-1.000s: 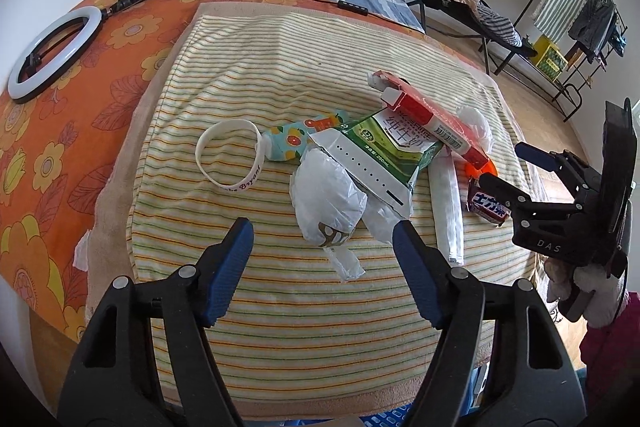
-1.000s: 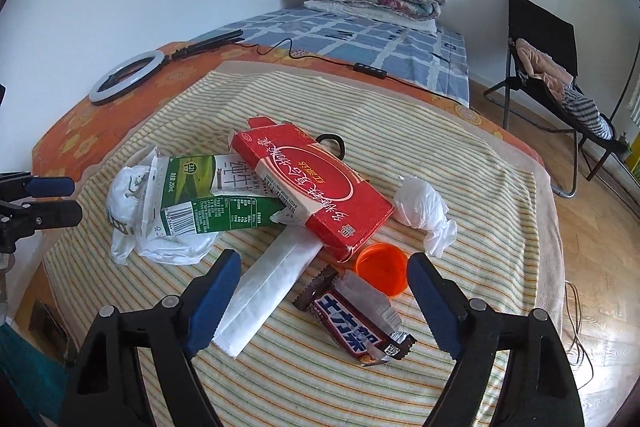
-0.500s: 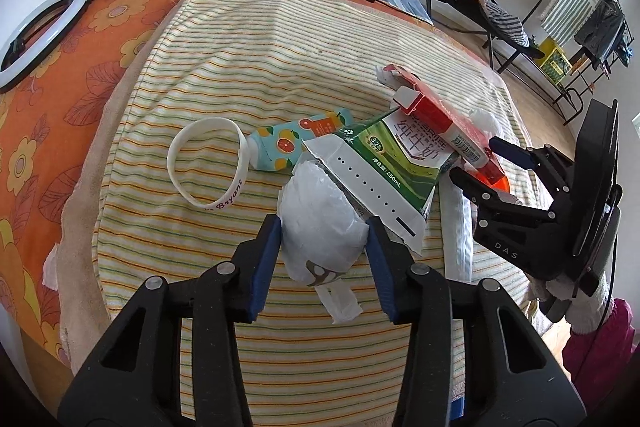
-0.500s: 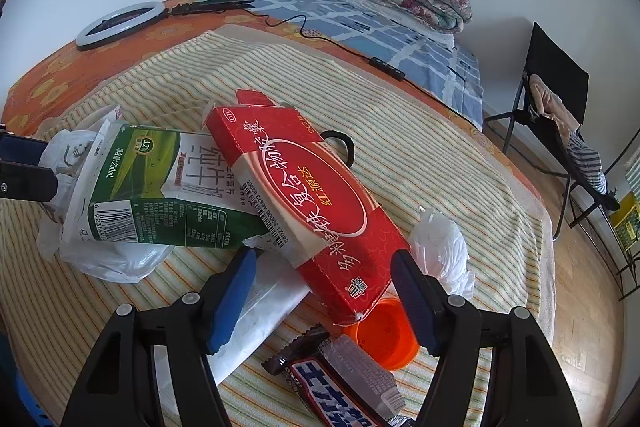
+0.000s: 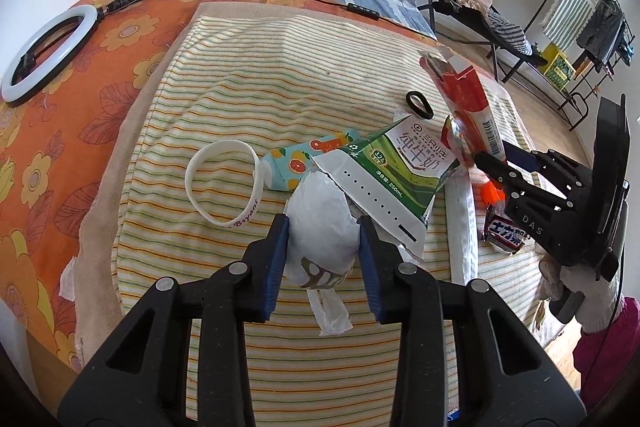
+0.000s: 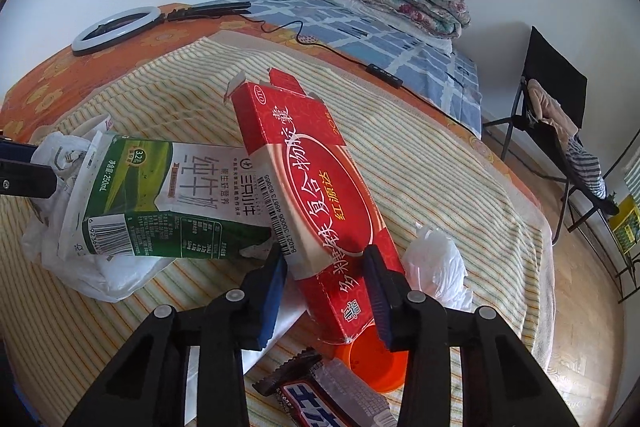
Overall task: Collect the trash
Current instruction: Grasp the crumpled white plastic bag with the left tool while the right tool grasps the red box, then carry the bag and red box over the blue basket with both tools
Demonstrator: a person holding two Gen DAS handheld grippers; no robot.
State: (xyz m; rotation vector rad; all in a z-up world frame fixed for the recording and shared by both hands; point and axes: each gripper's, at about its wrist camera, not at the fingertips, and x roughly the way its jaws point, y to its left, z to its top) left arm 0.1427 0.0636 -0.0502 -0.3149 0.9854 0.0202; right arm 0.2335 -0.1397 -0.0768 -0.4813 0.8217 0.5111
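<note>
Trash lies on a striped towel (image 5: 256, 75) on a bed. My left gripper (image 5: 323, 227) is shut on a crumpled white plastic bag (image 5: 322, 227); the bag also shows in the right wrist view (image 6: 88, 275). A green milk carton (image 5: 394, 167) rests partly on the bag. My right gripper (image 6: 326, 263) is shut on a red cardboard box (image 6: 316, 195) and holds it tilted up; the box also shows in the left wrist view (image 5: 470, 107). A candy bar wrapper (image 6: 332, 399), an orange cap (image 6: 376, 363) and a second white bag (image 6: 436, 267) lie near it.
A white wristband (image 5: 224, 183), a small fruit-print carton (image 5: 304, 163), a black hair tie (image 5: 419, 105) and a white flat packet (image 5: 460, 227) lie on the towel. A ring light (image 5: 48, 59) sits at the left. A black chair (image 6: 560, 131) stands to the right.
Both grippers moved forward and closed: the left on the white plastic bag, the right on the red box, which is now lifted and tilted off the towel.
</note>
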